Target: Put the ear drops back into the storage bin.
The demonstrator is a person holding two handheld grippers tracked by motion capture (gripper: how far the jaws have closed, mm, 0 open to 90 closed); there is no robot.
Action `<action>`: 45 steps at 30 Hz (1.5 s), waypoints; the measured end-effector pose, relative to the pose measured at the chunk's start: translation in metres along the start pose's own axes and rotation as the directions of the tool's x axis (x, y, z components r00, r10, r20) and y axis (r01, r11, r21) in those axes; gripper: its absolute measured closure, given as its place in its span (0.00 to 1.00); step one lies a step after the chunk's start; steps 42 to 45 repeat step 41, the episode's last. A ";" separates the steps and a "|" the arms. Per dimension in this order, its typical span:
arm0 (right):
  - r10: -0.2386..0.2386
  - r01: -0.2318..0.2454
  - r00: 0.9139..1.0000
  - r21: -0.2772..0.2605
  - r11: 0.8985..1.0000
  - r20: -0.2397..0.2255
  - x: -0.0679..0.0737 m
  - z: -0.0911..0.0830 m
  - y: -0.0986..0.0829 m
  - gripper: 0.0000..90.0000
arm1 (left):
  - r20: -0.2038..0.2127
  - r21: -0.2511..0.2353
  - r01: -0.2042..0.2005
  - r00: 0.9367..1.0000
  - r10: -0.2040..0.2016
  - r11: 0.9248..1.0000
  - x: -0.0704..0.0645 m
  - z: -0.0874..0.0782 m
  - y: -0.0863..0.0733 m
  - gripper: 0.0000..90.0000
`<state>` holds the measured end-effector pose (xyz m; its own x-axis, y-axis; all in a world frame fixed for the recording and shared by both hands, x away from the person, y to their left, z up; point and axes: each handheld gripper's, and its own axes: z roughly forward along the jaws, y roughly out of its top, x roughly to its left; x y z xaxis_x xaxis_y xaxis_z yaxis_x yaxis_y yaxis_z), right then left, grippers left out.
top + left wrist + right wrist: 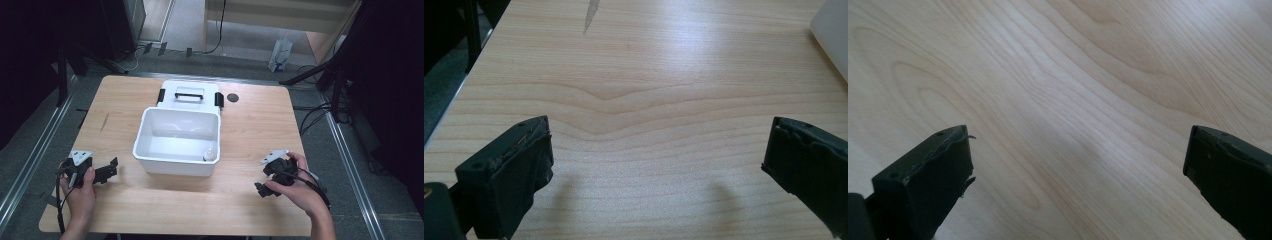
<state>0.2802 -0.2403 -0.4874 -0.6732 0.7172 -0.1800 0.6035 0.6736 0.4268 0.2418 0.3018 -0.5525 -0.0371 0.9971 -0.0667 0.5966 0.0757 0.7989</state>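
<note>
In the high view, a white bin (pixel 177 140) stands mid-table on the wooden table (pixel 250 130), its lid (pixel 190 93) lying just behind it and a small white bottle (pixel 210 155) in its near right corner. The left gripper (pixel 102 172) rests near left, the right gripper (pixel 265 187) near right, both apart from the bin.

In the left gripper view, the jaws stand wide apart over bare wood; the bin's wall (pixel 834 35) shows far right.

In the right gripper view, the jaws are spread wide over bare wood.
</note>
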 end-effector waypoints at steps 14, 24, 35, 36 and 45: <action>0.248 -0.236 0.969 -0.335 0.912 -0.010 -0.005 0.009 -0.079 0.00 | -0.006 -0.001 -0.016 1.000 0.016 1.000 -0.001 0.000 0.000 0.00; 0.371 -0.337 0.928 -0.449 0.827 -0.013 -0.013 0.019 -0.105 0.00 | -0.014 -0.001 -0.030 0.999 0.030 1.000 -0.003 -0.001 -0.001 0.00; 0.427 -0.387 0.904 -0.440 0.810 -0.009 -0.016 0.028 -0.093 0.00 | -0.026 0.005 -0.037 0.999 0.037 0.999 -0.005 0.000 -0.001 0.00; 0.419 -0.382 0.908 -0.432 0.817 -0.010 -0.016 0.028 -0.092 0.00 | -0.029 0.004 -0.038 0.999 0.038 0.999 -0.005 0.000 -0.001 0.00; 0.418 -0.391 0.908 -0.412 0.823 -0.027 -0.017 0.030 -0.091 0.00 | -0.033 0.004 -0.040 0.999 0.041 0.999 -0.005 0.000 -0.001 0.00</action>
